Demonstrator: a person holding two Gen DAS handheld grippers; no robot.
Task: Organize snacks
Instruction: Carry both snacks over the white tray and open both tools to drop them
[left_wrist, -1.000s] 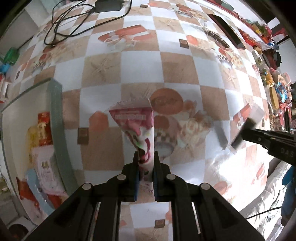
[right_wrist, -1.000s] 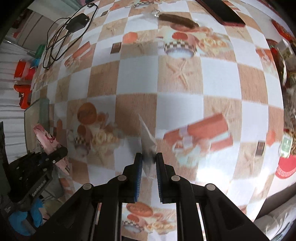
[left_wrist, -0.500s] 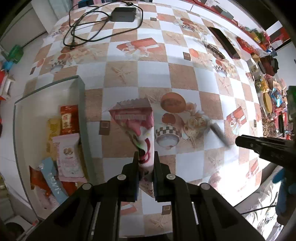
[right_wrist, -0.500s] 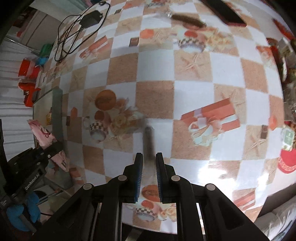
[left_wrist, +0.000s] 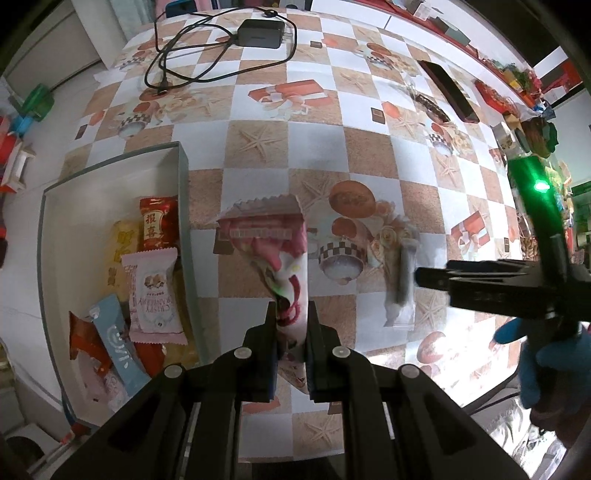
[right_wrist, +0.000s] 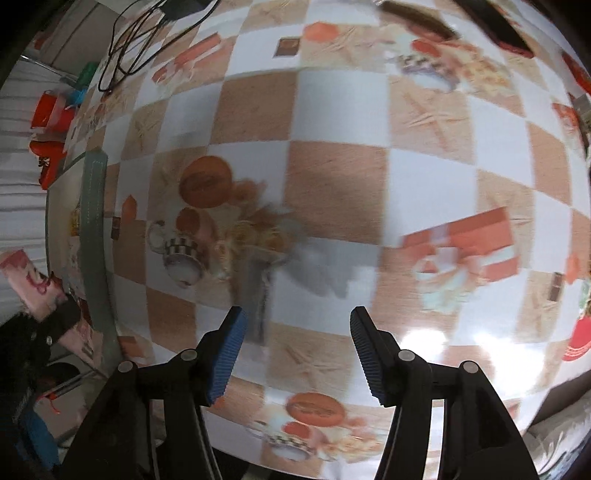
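1. The pink snack packet (left_wrist: 275, 254) hangs clamped in your left gripper (left_wrist: 291, 321), its serrated top edge pointing away from you, held above the checkered tabletop (left_wrist: 369, 155) just beside the box's right wall.
2. That grey-walled box (left_wrist: 183, 192) sits by the tabletop's left edge, already carrying a red packet (left_wrist: 157, 221), a pale pink packet (left_wrist: 153, 291), a light blue one (left_wrist: 118, 350) and a yellow one beneath them.
3. Your right gripper (right_wrist: 295, 328) has just been opening; its blue pads (right_wrist: 227, 354) stand apart and press on nothing.
4. A clear-wrapped dark snack bar (left_wrist: 400, 280) shows just off the right gripper's tips, blurred; in the right wrist view it sits close to the left pad, and you cannot tell whether it touches the tabletop.
5. Further back on the tabletop lie a black charger (left_wrist: 260, 33) with its coiled cable (left_wrist: 184, 55), a dark phone (left_wrist: 448, 90) and another dark wrapped snack (left_wrist: 430, 105).
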